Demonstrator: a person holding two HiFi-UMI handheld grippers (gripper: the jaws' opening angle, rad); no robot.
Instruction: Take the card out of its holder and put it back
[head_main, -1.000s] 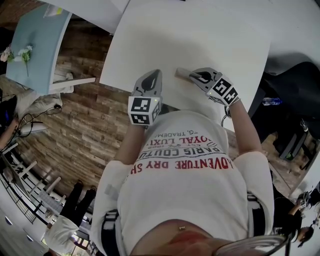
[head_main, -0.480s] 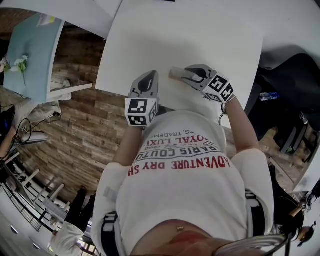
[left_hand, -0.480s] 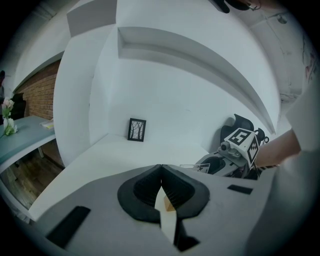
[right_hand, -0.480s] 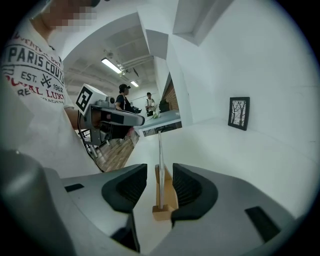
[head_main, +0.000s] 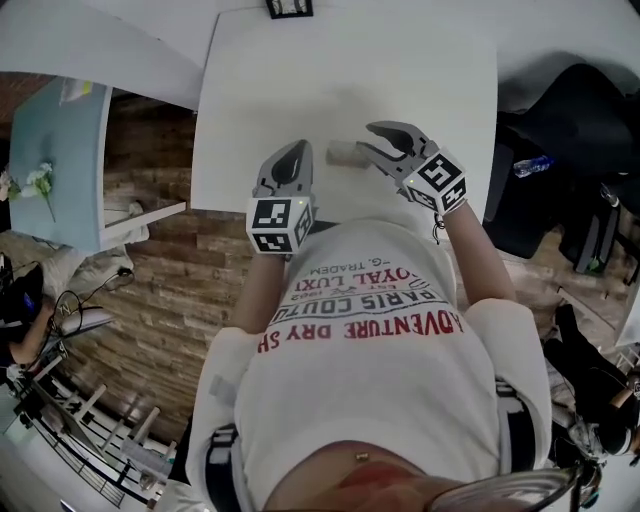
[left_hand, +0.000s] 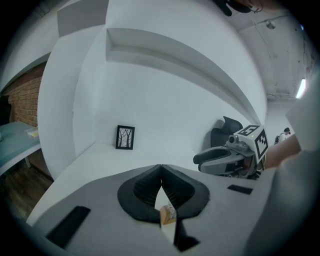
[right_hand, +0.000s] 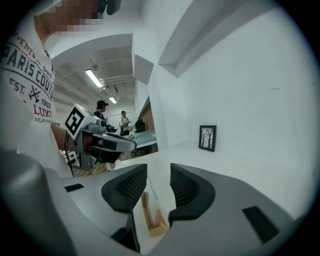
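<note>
A small wooden card holder stands on the white table near the front edge. A pale card stands upright in the holder. My right gripper is just above it, its jaws opening; the card's top reaches between the pads without touching them. My left gripper is shut and empty, hovering just left of the holder. In the head view the left gripper and right gripper flank the holder.
A small black picture frame leans at the table's far edge against the white wall. A brick-patterned floor and a pale blue table lie to the left. A black chair stands on the right. People stand far off in the room.
The right gripper's jaws, shut at the holder a second ago, have spread apart and let go of the card. Both grippers stay beside the holder; the head camera has tilted.
</note>
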